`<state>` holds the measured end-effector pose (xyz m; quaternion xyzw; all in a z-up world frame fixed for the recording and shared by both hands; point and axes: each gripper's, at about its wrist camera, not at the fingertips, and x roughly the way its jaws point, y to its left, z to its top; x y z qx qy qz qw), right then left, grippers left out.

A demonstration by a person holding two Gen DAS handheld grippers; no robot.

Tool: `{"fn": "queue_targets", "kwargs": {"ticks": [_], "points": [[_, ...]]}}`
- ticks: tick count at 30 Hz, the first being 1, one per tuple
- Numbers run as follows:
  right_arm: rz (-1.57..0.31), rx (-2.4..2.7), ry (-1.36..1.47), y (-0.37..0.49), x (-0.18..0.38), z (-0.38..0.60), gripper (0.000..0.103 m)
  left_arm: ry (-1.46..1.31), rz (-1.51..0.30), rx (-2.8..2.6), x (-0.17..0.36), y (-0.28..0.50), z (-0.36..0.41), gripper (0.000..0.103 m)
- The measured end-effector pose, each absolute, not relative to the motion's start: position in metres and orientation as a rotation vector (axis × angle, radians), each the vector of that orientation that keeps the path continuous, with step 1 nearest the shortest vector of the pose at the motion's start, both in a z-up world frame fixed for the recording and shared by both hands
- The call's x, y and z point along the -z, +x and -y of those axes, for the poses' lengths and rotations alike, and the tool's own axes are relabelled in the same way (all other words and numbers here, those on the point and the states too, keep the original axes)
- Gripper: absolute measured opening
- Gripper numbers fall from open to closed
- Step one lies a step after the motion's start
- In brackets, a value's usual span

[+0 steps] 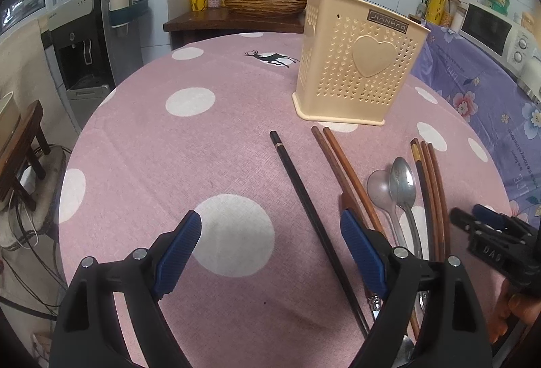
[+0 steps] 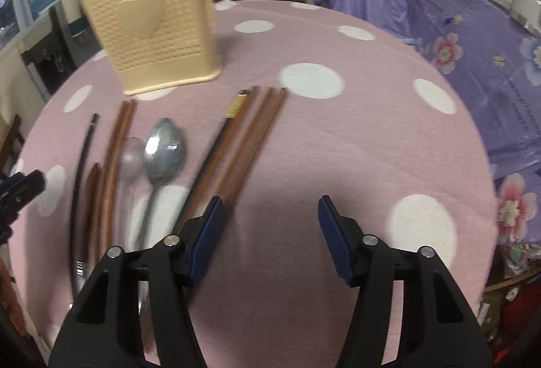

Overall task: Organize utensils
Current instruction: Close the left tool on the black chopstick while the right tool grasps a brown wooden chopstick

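Right now I am holding both tongs, left tongs (image 1: pixel 270 232) and right tongs (image 2: pixel 270 226), released; the black chopstick (image 1: pixel 304 195) is lying lengthwise between my left fingers, pointing toward the holder (image 1: pixel 358 64).

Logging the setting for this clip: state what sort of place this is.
Most likely a home kitchen or dining corner. A microwave sits on a side counter, a water dispenser carries a large bottle, and a round table in a pink dotted cloth holds a utensil holder.
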<state>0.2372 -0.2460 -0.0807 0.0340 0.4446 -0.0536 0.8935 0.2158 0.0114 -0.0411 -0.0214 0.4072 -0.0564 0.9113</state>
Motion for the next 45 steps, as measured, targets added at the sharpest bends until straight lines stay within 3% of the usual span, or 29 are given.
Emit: {"fn": "queue_targets", "kwargs": {"ticks": [6, 9, 13, 19, 22, 31, 37, 40, 45], "points": [[-0.931, 0.076, 0.213, 0.238, 0.078, 0.276, 0.052, -0.053, -0.855, 0.099, 0.042, 0.226, -0.015, 0.083], [-0.938, 0.04, 0.222, 0.248, 0.077, 0.264, 0.047, -0.045, -0.859, 0.114, 0.04, 0.231, -0.01, 0.082], [-0.931, 0.071, 0.215, 0.264, 0.077, 0.257, 0.037, -0.014, -0.875, 0.111, 0.041, 0.239, -0.003, 0.069], [-0.942, 0.092, 0.215, 0.28, 0.073, 0.257, 0.034, -0.055, -0.913, 0.105, 0.044, 0.253, 0.005, 0.055], [-0.946, 0.104, 0.211, 0.284, 0.073, 0.259, 0.032, -0.053, -0.953, 0.081, 0.052, 0.265, 0.012, 0.042], [-0.96, 0.126, 0.23, 0.299, 0.079, 0.261, 0.021, -0.023, -0.989, 0.012, 0.069, 0.282, 0.025, 0.036], [-0.946, 0.161, 0.261, 0.315, 0.08, 0.264, 0.011, -0.005, -0.996, -0.026, 0.068, 0.296, 0.028, 0.02], [-0.936, 0.169, 0.253, 0.322, 0.08, 0.265, 0.01, -0.007, -0.98, -0.042, 0.069, 0.296, 0.029, 0.012], [-0.933, 0.163, 0.253, 0.326, 0.081, 0.266, 0.01, -0.007, -0.979, -0.04, 0.07, 0.297, 0.032, 0.011]]}}
